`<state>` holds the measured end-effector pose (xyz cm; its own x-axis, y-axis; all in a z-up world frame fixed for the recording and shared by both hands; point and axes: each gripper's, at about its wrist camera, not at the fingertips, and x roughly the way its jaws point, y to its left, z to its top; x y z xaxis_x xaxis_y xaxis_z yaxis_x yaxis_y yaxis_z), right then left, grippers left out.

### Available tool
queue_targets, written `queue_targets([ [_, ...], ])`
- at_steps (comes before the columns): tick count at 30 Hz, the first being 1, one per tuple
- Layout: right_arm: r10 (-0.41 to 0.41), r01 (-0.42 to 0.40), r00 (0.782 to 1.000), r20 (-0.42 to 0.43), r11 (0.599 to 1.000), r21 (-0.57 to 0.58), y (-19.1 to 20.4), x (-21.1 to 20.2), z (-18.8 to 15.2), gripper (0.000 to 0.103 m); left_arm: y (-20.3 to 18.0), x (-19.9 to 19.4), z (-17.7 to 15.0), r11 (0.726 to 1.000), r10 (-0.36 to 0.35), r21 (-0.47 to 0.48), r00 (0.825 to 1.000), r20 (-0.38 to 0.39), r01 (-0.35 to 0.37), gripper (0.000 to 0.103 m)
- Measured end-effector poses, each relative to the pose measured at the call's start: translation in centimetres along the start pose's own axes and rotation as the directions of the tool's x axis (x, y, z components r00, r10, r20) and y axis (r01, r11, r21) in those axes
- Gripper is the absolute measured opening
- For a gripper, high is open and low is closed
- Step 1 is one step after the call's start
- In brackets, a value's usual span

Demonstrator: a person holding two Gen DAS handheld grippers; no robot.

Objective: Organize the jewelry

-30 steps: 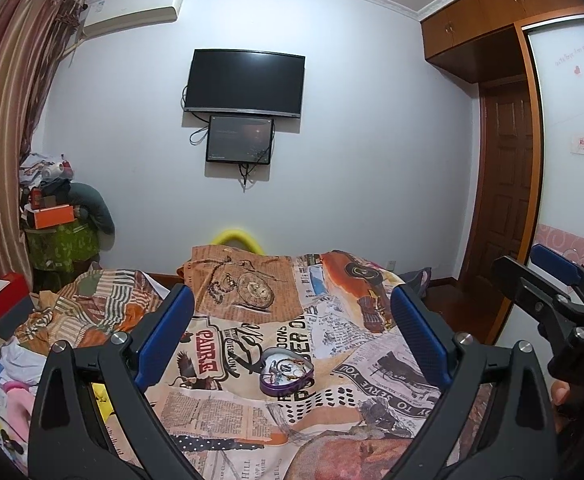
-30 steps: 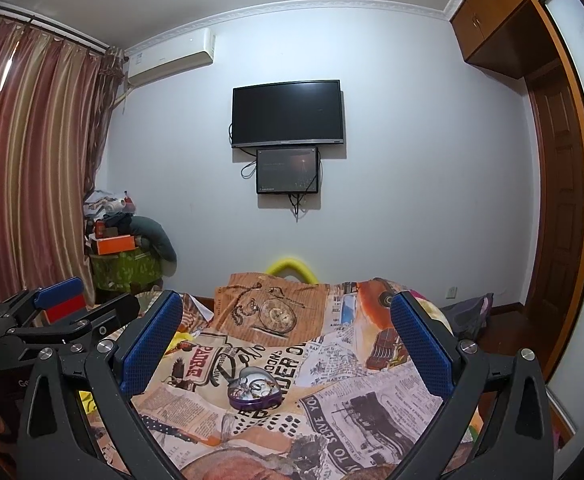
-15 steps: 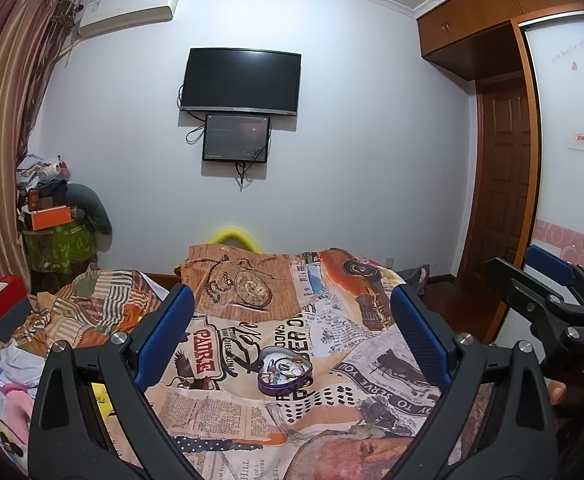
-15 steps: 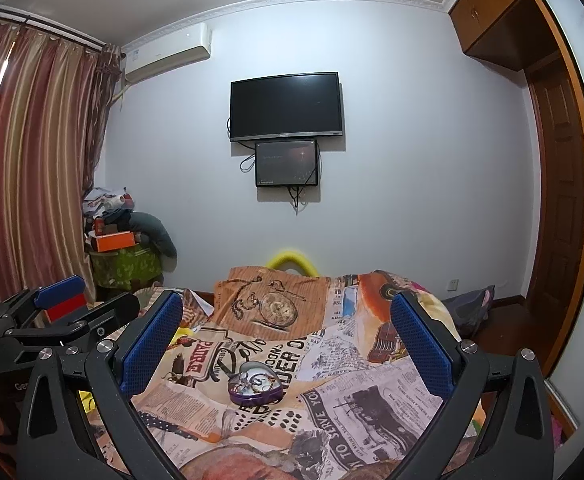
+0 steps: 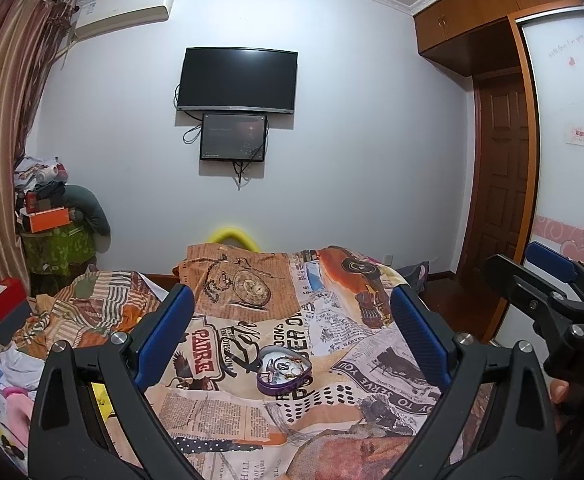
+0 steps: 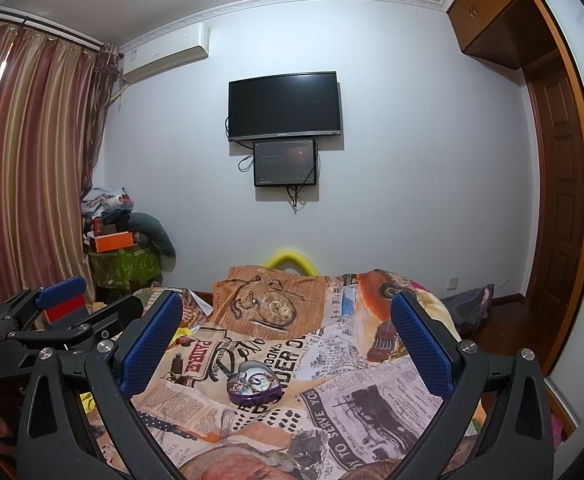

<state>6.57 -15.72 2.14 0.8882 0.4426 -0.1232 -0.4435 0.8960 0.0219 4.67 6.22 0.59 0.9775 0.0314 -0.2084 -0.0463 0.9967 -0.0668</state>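
A purple heart-shaped tin (image 5: 283,369) holding a tangle of jewelry lies open on the newspaper-print bedspread (image 5: 332,344). It also shows in the right wrist view (image 6: 253,384). My left gripper (image 5: 292,340) is open and empty, held above the bed with the tin seen between its fingers. My right gripper (image 6: 285,344) is open and empty, likewise above the bed short of the tin. In the left wrist view the right gripper (image 5: 548,280) shows at the right edge. In the right wrist view the left gripper (image 6: 63,308) shows at the left.
A wall with a TV (image 5: 235,79) and a smaller screen stands behind the bed. A pile of boxes and clothes (image 5: 51,224) sits at the back left by the curtain (image 6: 27,160). A wooden door (image 5: 504,200) and wardrobe are at the right. A rumpled striped blanket (image 5: 91,304) lies on the bed's left.
Both cameras have tilted slightly down, so the room has shifted up a little in view. Both grippers stay open and the tin has not moved.
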Motion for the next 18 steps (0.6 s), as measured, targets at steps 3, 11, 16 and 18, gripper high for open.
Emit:
queue_targets([
  [3,-0.002,0.002,1.0,-0.001,1.0,-0.001,-0.06,0.12,-0.12,0.103,0.18,0.03,-0.02,1.0,-0.008,-0.007,1.0,-0.004,0.008,0.099],
  [11,-0.007,0.007,1.0,-0.001,1.0,0.0,-0.07,0.11,-0.38,0.103,0.28,-0.18,-0.06,1.0,-0.021,-0.009,1.0,-0.003,0.021,0.099],
  [16,-0.011,0.011,1.0,-0.003,1.0,0.002,-0.03,0.13,-0.5,0.103,0.52,-0.02,-0.11,1.0,-0.022,-0.022,1.0,-0.011,0.022,0.099],
  [18,-0.013,0.013,1.0,-0.005,1.0,0.001,-0.03,0.19,-0.53,0.103,0.66,0.08,-0.13,0.999,-0.027,-0.03,1.0,-0.013,0.027,0.1],
])
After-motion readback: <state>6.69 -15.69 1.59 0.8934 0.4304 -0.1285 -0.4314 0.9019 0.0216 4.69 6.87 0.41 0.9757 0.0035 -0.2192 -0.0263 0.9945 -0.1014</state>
